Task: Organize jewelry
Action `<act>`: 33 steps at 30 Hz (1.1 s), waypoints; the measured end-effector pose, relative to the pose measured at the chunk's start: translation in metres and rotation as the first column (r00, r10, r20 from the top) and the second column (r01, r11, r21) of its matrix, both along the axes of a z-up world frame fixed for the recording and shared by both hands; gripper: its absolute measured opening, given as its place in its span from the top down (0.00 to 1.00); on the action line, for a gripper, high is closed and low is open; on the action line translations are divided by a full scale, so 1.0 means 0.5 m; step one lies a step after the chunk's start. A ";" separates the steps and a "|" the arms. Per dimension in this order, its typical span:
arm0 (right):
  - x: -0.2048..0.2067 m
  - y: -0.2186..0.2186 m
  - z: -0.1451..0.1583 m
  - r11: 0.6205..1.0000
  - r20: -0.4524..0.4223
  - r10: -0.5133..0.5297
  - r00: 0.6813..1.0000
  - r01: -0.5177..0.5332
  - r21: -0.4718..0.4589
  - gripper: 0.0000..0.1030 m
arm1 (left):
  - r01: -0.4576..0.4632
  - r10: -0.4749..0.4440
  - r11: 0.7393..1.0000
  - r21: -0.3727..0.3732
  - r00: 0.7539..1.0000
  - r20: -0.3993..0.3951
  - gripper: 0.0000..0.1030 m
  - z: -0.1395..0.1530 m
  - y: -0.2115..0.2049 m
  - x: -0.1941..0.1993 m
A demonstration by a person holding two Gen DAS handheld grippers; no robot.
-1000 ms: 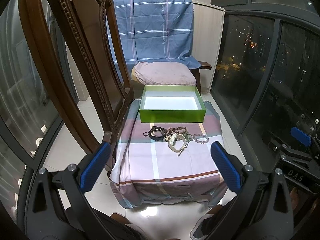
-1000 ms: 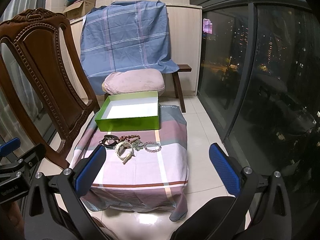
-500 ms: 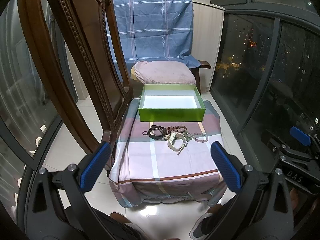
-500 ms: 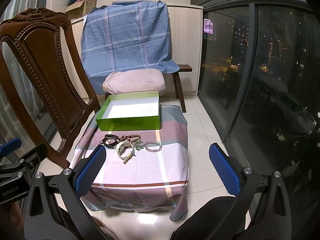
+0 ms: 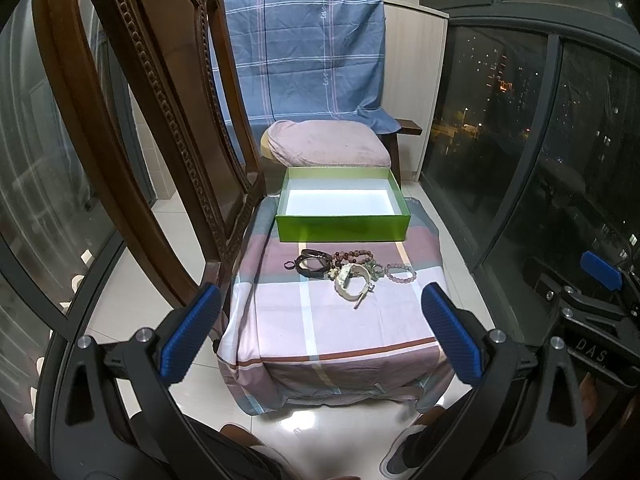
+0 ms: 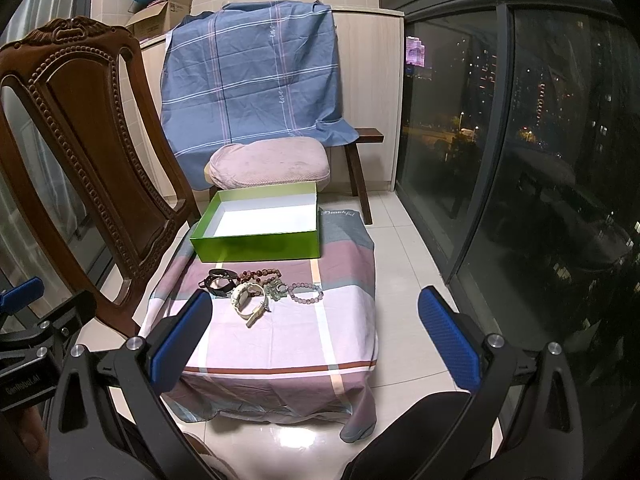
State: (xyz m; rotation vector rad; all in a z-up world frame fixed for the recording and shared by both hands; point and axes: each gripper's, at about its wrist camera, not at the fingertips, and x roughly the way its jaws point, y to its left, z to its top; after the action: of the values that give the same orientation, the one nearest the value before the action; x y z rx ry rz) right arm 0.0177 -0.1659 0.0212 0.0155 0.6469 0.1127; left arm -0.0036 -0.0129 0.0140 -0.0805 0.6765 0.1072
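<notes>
On the left of both views rises the carved wooden chair [image 5: 132,128], the biggest thing near the work. Beside it sits the low worktop [image 5: 320,320], draped in a pink-and-grey checked cloth [image 6: 280,340] that hangs loose over every edge. At its far end rests the green box [image 5: 342,229], open and white inside, with nothing in it. Just in front of the box lies the jewelry in 1 tight cluster: a dark strap bracelet [image 5: 311,262] at the left, a string of brown beads [image 5: 354,257] behind, a cream watch [image 5: 352,286] nearest the edge, and a pale pink bead bracelet [image 5: 400,273] at the right, slightly apart.

The left tool [image 5: 320,340] and the right tool [image 6: 314,338] both hover short of the worktop, fingers spread wide, grasping nothing — so no piece has been moved yet.

My worry is the tangle. The watch, the beads and a greenish piece between them overlap, so a pinch on 1 could drag its neighbours along and drop them short of the box. A low approach could also snag the loose cloth and shift everything — box included. The pink bracelet looks the safest first pick.
</notes>
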 end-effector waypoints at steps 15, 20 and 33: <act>0.002 -0.005 -0.003 1.000 -0.005 0.003 1.000 -0.003 0.003 0.03 | 0.003 -0.003 1.000 -0.002 1.000 -0.008 0.04 -0.004 -0.001 0.004; 0.002 -0.006 -0.005 1.000 -0.007 0.002 1.000 -0.002 0.005 0.03 | 0.004 -0.004 1.000 0.001 1.000 -0.010 0.04 -0.005 -0.003 0.007; 0.004 -0.008 -0.006 1.000 -0.011 0.004 1.000 -0.004 0.007 0.03 | 0.011 -0.011 1.000 -0.001 1.000 -0.017 0.04 -0.010 -0.008 0.009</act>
State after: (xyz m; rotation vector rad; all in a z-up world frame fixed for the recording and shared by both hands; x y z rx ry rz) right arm 0.0195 -0.1697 0.0180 0.0216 0.6579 0.1190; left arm 0.0009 -0.0167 0.0090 -0.0768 0.6939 0.0973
